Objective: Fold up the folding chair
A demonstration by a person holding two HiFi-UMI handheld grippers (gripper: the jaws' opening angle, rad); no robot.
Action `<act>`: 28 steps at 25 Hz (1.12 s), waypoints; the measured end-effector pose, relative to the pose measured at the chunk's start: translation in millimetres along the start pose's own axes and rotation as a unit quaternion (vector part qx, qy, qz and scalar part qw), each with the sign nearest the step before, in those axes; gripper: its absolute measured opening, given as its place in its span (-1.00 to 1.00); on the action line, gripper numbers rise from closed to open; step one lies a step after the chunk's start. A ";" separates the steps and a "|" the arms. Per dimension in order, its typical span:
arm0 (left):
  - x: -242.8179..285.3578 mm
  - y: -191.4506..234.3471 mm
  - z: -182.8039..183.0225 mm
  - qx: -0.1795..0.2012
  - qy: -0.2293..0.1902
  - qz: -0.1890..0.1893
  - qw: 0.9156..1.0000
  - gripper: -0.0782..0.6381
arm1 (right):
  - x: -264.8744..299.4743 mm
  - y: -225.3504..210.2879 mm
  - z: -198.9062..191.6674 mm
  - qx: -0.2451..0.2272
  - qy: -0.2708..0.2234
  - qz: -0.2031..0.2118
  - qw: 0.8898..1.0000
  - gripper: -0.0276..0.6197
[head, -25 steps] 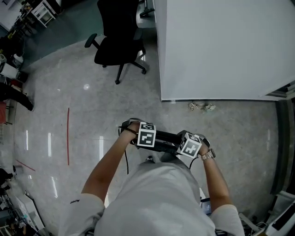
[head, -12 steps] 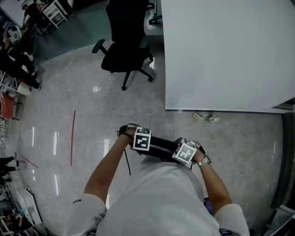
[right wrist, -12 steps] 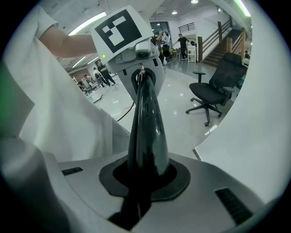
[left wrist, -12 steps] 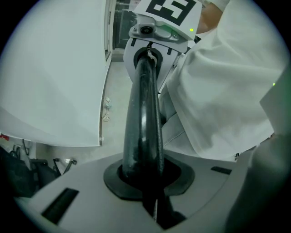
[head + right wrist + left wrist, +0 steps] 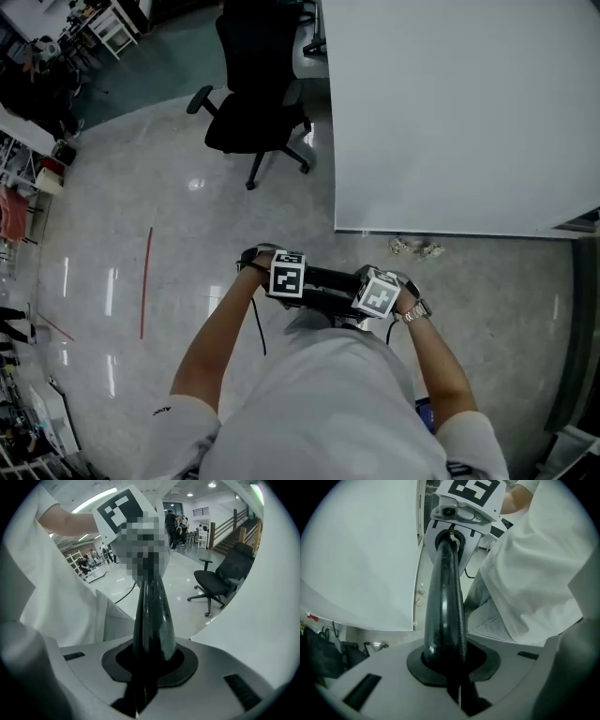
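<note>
The folding chair shows only as a black bar (image 5: 330,279) held level in front of my waist; the rest is hidden under my body. My left gripper (image 5: 296,287) is shut on the bar's left end and my right gripper (image 5: 367,302) on its right end. In the left gripper view the bar (image 5: 447,602) runs from the closed left gripper (image 5: 457,667) up to the right gripper (image 5: 461,513). The right gripper view shows the same bar (image 5: 152,611) rising out of the closed right gripper (image 5: 140,677).
A large white table (image 5: 459,112) fills the upper right, its edge just ahead of the grippers. A black office chair (image 5: 258,103) stands at its left corner. Small crumpled debris (image 5: 415,248) lies by the table edge. A red line (image 5: 145,281) marks the glossy floor at left.
Both grippers, still shut on the bar, have drifted with me toward the white table; its edge and the floor debris now sit nearer the grippers.
</note>
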State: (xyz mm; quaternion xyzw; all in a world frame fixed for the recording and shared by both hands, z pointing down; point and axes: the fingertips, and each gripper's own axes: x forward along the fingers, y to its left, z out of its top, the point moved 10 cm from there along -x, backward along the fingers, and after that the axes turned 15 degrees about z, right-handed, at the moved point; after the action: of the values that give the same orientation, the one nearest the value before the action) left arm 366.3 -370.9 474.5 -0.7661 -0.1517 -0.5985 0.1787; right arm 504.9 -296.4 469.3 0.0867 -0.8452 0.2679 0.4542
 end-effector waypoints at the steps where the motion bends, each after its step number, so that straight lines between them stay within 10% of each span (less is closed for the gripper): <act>1: -1.1 5.6 -1.4 -0.001 0.000 0.006 1.000 -0.60 | -2.1 -6.0 2.4 -0.005 0.001 -0.007 1.000 -0.72; 28: -2.8 143.4 -9.9 -0.018 -0.001 0.070 0.997 -0.60 | -57.6 -138.6 38.1 -0.039 0.010 -0.062 0.997 -0.64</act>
State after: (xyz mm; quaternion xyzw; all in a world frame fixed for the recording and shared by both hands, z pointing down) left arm 421.1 -503.1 460.7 -0.7784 -0.0869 -0.5867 0.2058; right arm 564.4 -438.9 457.3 0.1181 -0.8433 0.2074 0.4816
